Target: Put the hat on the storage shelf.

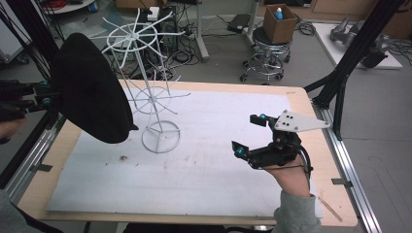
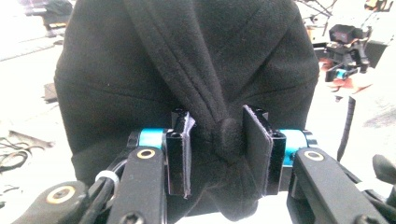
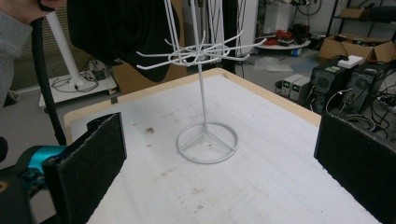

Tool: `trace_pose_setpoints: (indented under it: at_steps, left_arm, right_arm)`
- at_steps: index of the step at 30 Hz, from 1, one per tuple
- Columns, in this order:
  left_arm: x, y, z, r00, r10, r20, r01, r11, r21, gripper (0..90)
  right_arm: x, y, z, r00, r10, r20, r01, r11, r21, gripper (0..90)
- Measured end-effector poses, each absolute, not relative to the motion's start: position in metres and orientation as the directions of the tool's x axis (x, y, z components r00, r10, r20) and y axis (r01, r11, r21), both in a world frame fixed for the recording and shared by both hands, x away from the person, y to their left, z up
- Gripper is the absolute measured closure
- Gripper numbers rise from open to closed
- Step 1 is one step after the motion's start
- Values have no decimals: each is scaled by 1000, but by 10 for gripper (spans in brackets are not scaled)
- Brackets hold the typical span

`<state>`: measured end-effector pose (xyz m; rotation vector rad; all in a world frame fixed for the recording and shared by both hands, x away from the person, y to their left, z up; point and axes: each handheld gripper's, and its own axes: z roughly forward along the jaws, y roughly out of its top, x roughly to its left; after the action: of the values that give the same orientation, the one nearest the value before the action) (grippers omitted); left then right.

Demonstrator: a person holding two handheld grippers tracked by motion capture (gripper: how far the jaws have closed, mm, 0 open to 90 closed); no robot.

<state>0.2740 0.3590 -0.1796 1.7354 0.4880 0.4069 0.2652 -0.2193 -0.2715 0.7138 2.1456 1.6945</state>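
Looking down on a wooden tabletop (image 1: 301,97) covered by a white foam sheet (image 1: 204,160). Held up at the left edge, above the tabletop's left side: a black fleece hat (image 1: 90,87), clamped at a knotted fold of fabric between the left tongs (image 2: 218,140). Seen from the left tongs' own camera, both pads pressing a bunched knot of the hat, with the fabric spreading wide above. Standing upright near the middle-left of the sheet: a white wire display rack (image 1: 150,92) with a ring base, a thin central pole and two tiers of radiating hooks. Hat just beside the rack's upper tiers; touching or not, cannot tell. At the right side of the sheet, well apart from the rack: the right tongs (image 1: 250,136), spread wide and gripping nothing, pointed towards the rack.
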Motion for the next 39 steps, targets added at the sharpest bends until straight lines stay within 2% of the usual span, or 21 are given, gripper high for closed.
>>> trace_pose_setpoints:
  at_steps: [5, 6, 7, 9, 10, 11, 16, 19, 25, 39]
  left_arm:
    - [274, 361, -181, 848, 530, -2, 105, -165, 981, 591]
    - [274, 362, -181, 850, 526, -12, 111, -157, 981, 552]
    - [274, 363, -181, 855, 518, -23, 115, -147, 982, 464]
    - [273, 365, -180, 863, 503, -34, 114, -130, 985, 437]
    - [273, 366, -179, 867, 496, -42, 121, -130, 984, 360]
    - [272, 366, -179, 870, 491, -49, 129, -130, 983, 360]
    - [269, 366, -183, 864, 502, -43, 137, -153, 979, 180]
    - [265, 365, -187, 854, 518, -37, 137, -156, 978, 112]
    - [255, 361, -197, 846, 531, -43, 149, -158, 976, 72]
    - [241, 366, -239, 843, 529, -100, 177, -97, 979, 63]
  right_arm:
    - [265, -218, -272, -826, 560, 61, 191, 177, 966, 13]
    - [265, -218, -271, -827, 559, 62, 191, 175, 966, 13]
    - [265, -218, -271, -828, 558, 59, 187, 175, 967, 13]
    - [265, -218, -271, -828, 557, 61, 188, 174, 967, 13]
    - [265, -218, -271, -827, 558, 61, 189, 175, 966, 13]
    - [265, -218, -271, -827, 558, 61, 189, 175, 966, 13]
    - [266, -217, -271, -828, 558, 59, 188, 177, 966, 13]
    - [266, -218, -271, -828, 558, 61, 189, 174, 966, 13]
    - [268, -219, -270, -833, 549, 69, 191, 169, 967, 12]
    - [271, -226, -266, -826, 559, 69, 180, 146, 973, 12]
